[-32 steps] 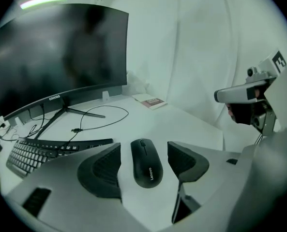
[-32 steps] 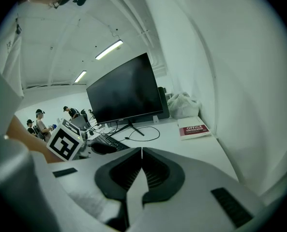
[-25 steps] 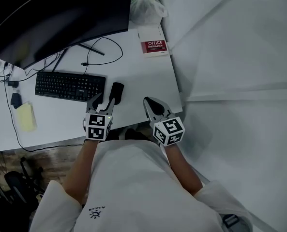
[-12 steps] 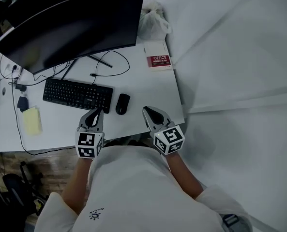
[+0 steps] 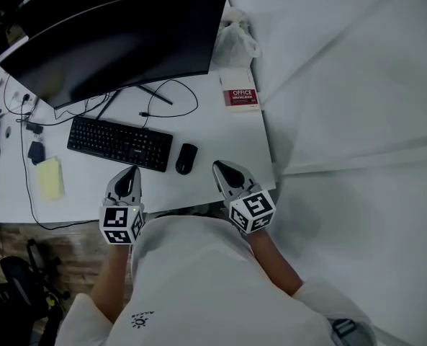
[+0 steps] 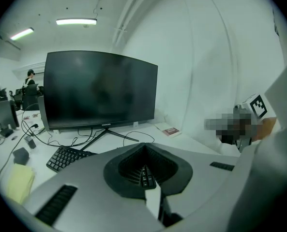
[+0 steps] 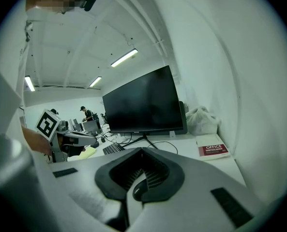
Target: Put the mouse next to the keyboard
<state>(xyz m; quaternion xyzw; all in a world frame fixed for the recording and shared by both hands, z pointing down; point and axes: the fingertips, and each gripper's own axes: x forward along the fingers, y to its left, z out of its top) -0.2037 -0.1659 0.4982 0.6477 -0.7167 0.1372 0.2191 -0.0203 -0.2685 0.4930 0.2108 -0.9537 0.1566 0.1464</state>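
A black mouse [image 5: 186,158] lies on the white desk [image 5: 220,132], just off the right end of the black keyboard [image 5: 119,143] and apart from both grippers. My left gripper [image 5: 130,173] hovers at the desk's near edge, below the keyboard and left of the mouse, shut with nothing in it. My right gripper [image 5: 221,169] sits to the right of the mouse near the front edge, also shut and empty. In the left gripper view the left gripper [image 6: 144,146] points at the keyboard [image 6: 66,157]; the mouse is hidden behind its jaws.
A large dark monitor [image 5: 119,38] stands behind the keyboard, with cables [image 5: 166,99] trailing from it. A red-and-white book [image 5: 240,97] and a plastic bag [image 5: 236,42] lie at the back right. A yellow pad [image 5: 50,179] sits at the left. The desk's right edge runs near the right gripper.
The left gripper let go of the mouse, drew back toward the desk's near edge and closed. The mouse stays beside the keyboard. The right gripper has barely moved.
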